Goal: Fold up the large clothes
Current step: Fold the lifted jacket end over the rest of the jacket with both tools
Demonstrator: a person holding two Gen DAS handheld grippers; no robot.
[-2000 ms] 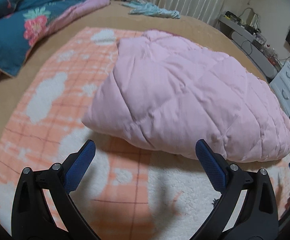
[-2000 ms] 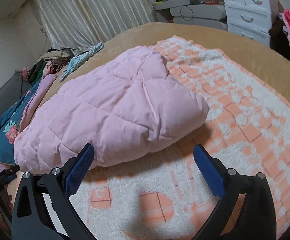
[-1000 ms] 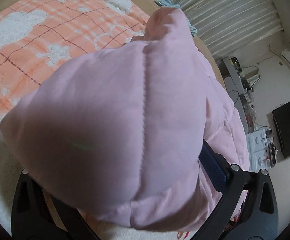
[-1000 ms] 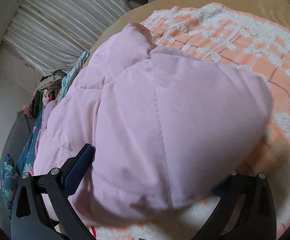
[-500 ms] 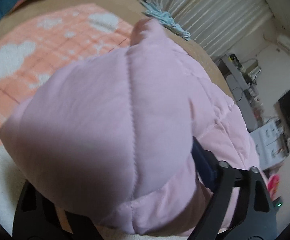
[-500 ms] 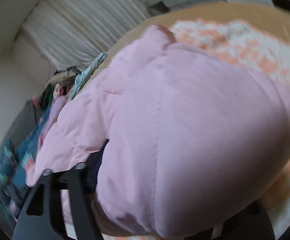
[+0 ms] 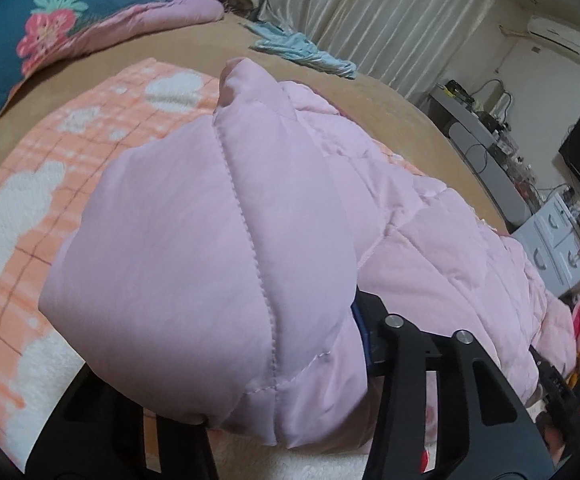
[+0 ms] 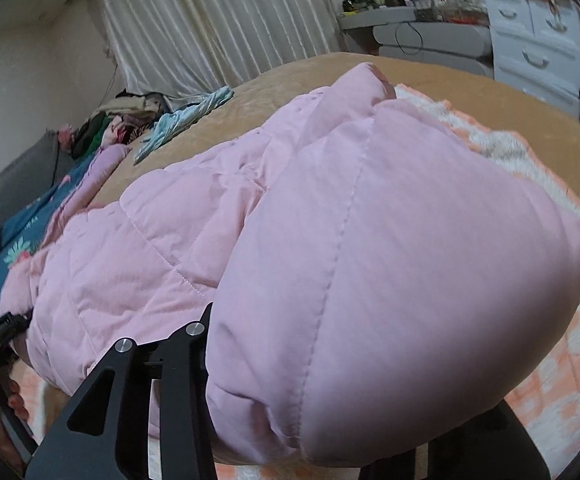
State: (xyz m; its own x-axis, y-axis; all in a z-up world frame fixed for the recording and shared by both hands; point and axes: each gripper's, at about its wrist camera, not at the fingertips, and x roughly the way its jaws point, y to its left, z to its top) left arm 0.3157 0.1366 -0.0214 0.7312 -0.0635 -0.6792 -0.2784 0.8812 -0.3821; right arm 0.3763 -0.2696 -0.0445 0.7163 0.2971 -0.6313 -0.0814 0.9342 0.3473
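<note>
left wrist view first: the left gripper is closing its jaws, and a fat corner of the pale pink quilted puffy jacket is bunched between them, the padding ballooning over the near finger so only the right-hand finger shows, pressed into the fabric. the rest of the jacket trails away to the right across the orange-and-white checked fleece blanket on the tan bed cover; a blue floral pillow sits far left and a light blue garment lies near the curtain, both well apart from the work. over to the right wrist view: the right gripper is also closing on the other near corner of the same jacket, with one black finger against the bulge at left and the other buried under padding. the corner looks lifted off the blanket, the far body resting on the bed. my read: both near corners are pinched so the bottom edge can be carried up and over towards the far end for a fold, and the thick filling may slip unless the grip bites well in.
</note>
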